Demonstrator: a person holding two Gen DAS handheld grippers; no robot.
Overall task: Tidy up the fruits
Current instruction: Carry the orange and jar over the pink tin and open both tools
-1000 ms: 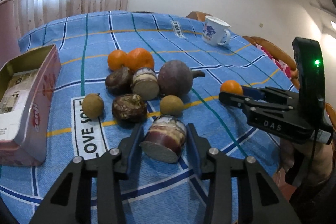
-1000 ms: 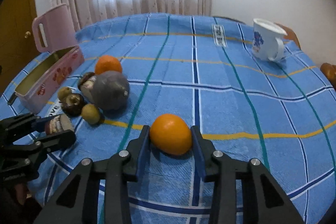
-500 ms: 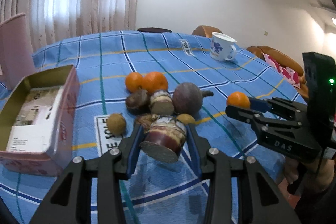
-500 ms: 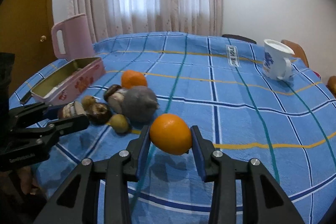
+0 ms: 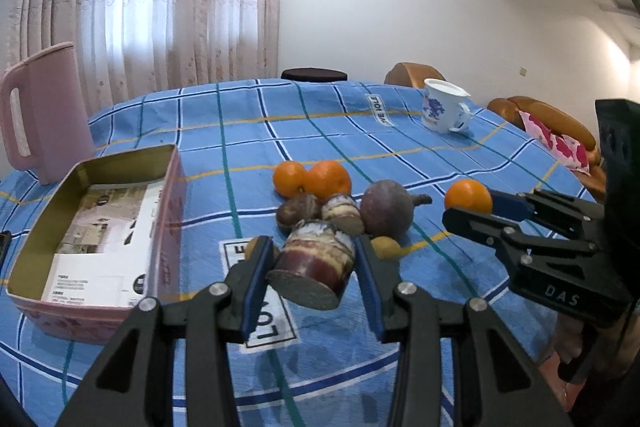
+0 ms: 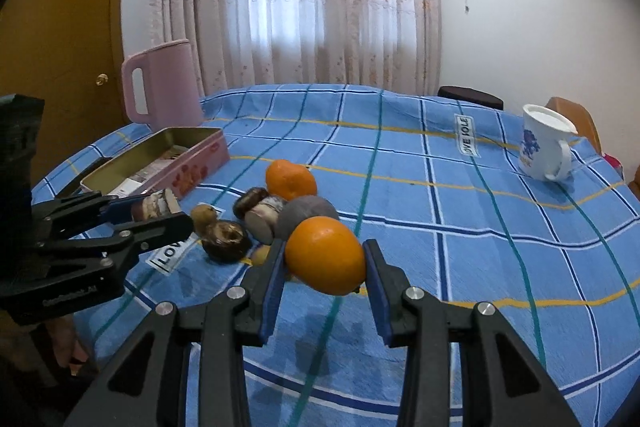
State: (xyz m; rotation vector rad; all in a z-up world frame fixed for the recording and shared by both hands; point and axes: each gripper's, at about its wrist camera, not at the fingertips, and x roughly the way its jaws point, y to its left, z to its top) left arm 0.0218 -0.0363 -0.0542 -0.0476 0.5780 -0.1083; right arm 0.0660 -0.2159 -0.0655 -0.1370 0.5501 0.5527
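Note:
My left gripper [image 5: 314,259] is shut on a cut brown-and-cream taro piece [image 5: 316,263] and holds it above the blue cloth; it also shows in the right wrist view [image 6: 154,209]. My right gripper [image 6: 324,267] is shut on an orange [image 6: 325,261], lifted off the table; that orange shows in the left wrist view [image 5: 468,195]. On the cloth lies a cluster: two oranges [image 5: 312,179], a purple round fruit [image 5: 386,207], taro pieces [image 5: 340,213] and small brownish-green fruits [image 5: 386,247].
An open pink tin box [image 5: 100,227] with paper inside stands at the left. A pink pitcher [image 5: 44,119] stands behind it. A white mug [image 5: 442,111] stands at the far right. Chairs ring the round table's far edge [image 5: 312,83].
Both grippers have risen from the table, carrying the taro piece and the orange upward. The cluster of fruit on the cloth has not moved.

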